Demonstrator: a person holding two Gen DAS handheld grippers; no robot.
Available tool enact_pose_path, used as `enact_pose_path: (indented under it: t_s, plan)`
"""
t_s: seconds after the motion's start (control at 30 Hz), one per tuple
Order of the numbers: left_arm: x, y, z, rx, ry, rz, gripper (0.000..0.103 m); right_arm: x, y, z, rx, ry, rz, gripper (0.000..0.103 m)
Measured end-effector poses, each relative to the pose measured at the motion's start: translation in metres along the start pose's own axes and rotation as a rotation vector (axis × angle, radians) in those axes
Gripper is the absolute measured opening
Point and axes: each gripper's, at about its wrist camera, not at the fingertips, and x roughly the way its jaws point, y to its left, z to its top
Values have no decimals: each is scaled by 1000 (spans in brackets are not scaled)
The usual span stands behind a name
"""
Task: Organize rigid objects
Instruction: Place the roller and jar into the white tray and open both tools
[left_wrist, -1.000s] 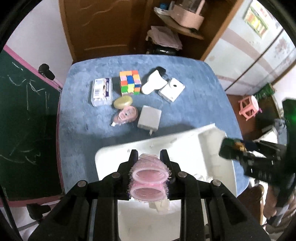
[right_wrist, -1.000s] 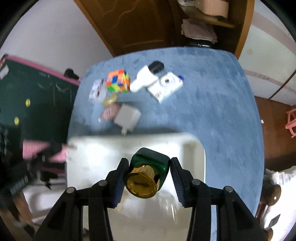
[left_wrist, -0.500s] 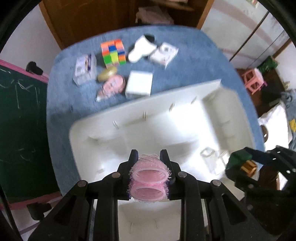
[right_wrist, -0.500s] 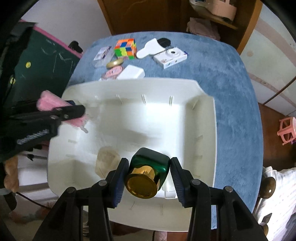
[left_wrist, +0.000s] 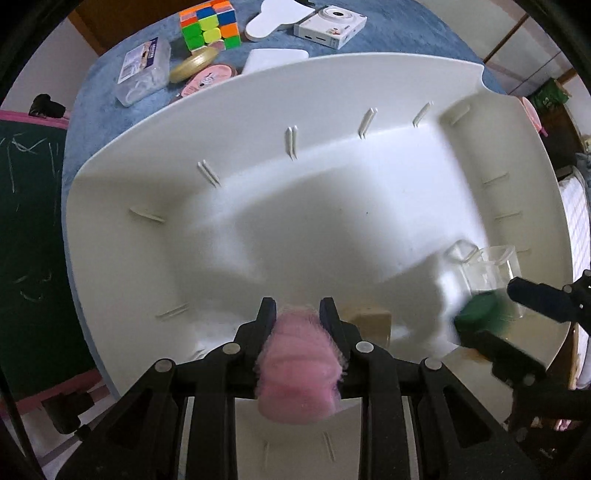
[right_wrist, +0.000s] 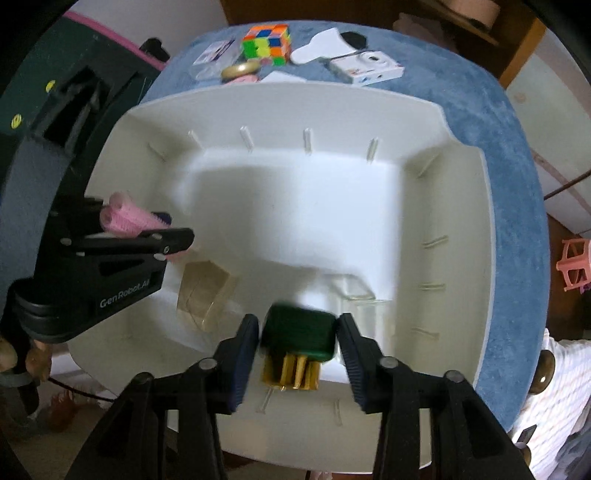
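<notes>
A white plastic bin (left_wrist: 258, 110) fills both views, standing on a blue-covered table. My left gripper (left_wrist: 297, 306) points down into the bin's near left part, shut on a pair of pink hair rollers (left_wrist: 299, 362). The same rollers (right_wrist: 125, 218) show at the left in the right wrist view. My right gripper (right_wrist: 297, 325) hangs low over the bin's near right part. Its jaws are closing on a green bottle with a gold cap (right_wrist: 299, 332), which is blurred and tilted between the pads.
On the bin floor lie an amber clear box (right_wrist: 207, 291) and a clear glass container (right_wrist: 362, 295). Behind the bin on the table are a colour cube (left_wrist: 208, 24), a white camera (left_wrist: 330, 24), a tape roll (left_wrist: 194, 64) and a clear plastic case (left_wrist: 142, 72). A green chalkboard (left_wrist: 29, 221) stands left.
Both grippers have sunk from above the bin to down inside it. The green bottle has tipped in the right gripper, its gold cap now showing side-on.
</notes>
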Motion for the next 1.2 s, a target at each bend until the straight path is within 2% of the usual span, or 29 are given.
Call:
enact_pose_path:
  t_s: [0.07, 0.13, 0.2, 0.3, 0.37, 0.77, 0.93, 1.2]
  plan:
    - [3, -2, 0, 9, 8, 4, 30, 2, 6, 1, -24, 1, -7, 42]
    - [6, -3, 0, 3, 18, 7, 41, 2, 10, 1, -43, -1, -19, 42]
    - [5, -1, -1, -12, 14, 0, 57, 3, 14, 1, -60, -2, -24, 43]
    - [2, 4, -1, -21, 0, -24, 67, 3, 14, 1, -64, -2, -22, 53]
    - [-2, 6, 2, -29, -3, -21, 68, 1, 13, 2, -60, -7, -19, 57]
    - [-47, 15, 9, -46, -46, -76, 68, -22, 2, 9, -43, -46, -1, 57]
    - [-72, 13, 4, -59, -96, -89, 68, -32, -5, 13, -20, -62, 0, 57]
    - [-106, 20, 29, -68, -188, -81, 68, -51, -21, 25, 13, -105, -3, 57]
